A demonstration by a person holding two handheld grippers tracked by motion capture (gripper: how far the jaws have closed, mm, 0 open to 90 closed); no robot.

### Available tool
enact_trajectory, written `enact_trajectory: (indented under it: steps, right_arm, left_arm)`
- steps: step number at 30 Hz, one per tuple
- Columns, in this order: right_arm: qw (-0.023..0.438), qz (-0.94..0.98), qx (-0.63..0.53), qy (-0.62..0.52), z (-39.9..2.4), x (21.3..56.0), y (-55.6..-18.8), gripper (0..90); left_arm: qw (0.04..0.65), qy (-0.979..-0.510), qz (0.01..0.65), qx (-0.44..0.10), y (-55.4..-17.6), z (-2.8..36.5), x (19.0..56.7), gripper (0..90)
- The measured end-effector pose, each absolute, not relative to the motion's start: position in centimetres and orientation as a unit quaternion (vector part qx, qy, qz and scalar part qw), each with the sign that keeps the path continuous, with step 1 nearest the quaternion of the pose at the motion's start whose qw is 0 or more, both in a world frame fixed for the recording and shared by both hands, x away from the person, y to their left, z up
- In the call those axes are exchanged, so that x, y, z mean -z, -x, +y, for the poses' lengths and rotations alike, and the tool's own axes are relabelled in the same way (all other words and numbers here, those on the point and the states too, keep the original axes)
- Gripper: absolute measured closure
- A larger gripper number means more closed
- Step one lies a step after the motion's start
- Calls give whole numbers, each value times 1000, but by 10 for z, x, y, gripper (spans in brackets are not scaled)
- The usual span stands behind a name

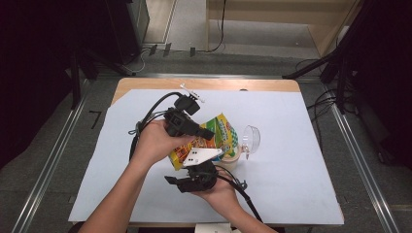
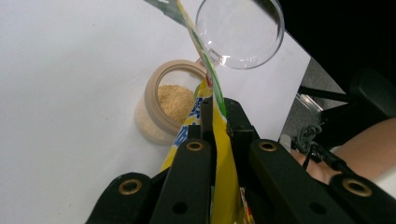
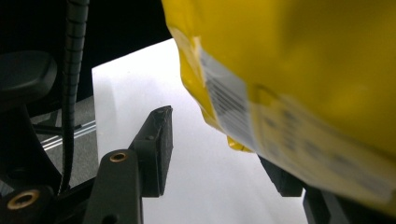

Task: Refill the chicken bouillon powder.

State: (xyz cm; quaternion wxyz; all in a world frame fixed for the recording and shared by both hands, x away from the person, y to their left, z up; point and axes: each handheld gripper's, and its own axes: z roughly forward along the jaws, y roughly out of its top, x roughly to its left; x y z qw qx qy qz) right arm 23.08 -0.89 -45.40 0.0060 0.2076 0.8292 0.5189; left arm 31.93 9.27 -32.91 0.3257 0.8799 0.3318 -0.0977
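1. The yellow snack bag (image 1: 214,138) is held up off the worktop (image 1: 291,160), tilted, near the middle of the white sheet, right above a small round jar (image 1: 232,159).
2. The left hand-held gripper (image 1: 206,133) comes in from the left and pinches the bag's top edge; in the left gripper view the two black jaws are pressed together on the thin yellow film (image 2: 219,140), which runs up between them.
3. The right hand-held gripper (image 1: 194,177) sits below the bag, on the near side. In the right gripper view its jaws stand spread, one pad out in the clear at the left and the other half hidden behind the bag (image 3: 299,93); the bag hangs over the gap, and I see neither pad pressing on it.
4. The jar (image 2: 170,105) is open, tan-rimmed, with pale crumbs inside, standing on the white sheet just under the bag's lower corner.
5. A clear round lid (image 1: 250,138) shows just beside the jar, on its right.
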Motion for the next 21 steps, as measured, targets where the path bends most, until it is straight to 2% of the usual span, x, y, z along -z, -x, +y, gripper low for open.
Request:
enact_trajectory:
  steps: [7, 11, 21]
  right_arm:
    - [9, 831, -516, -208, -13, 457, -232, 495]
    - [32, 838, -512, -187, -13, 458, -230, 499]
    - [32, 834, -514, -197, -20, 459, -233, 498]
  left_arm:
    - [326, -878, 335, 101, -319, 101, 330, 899]
    - [327, -878, 335, 99, -316, 106, 328, 898]
    - [329, -876, 338, 98, -319, 117, 330, 891]
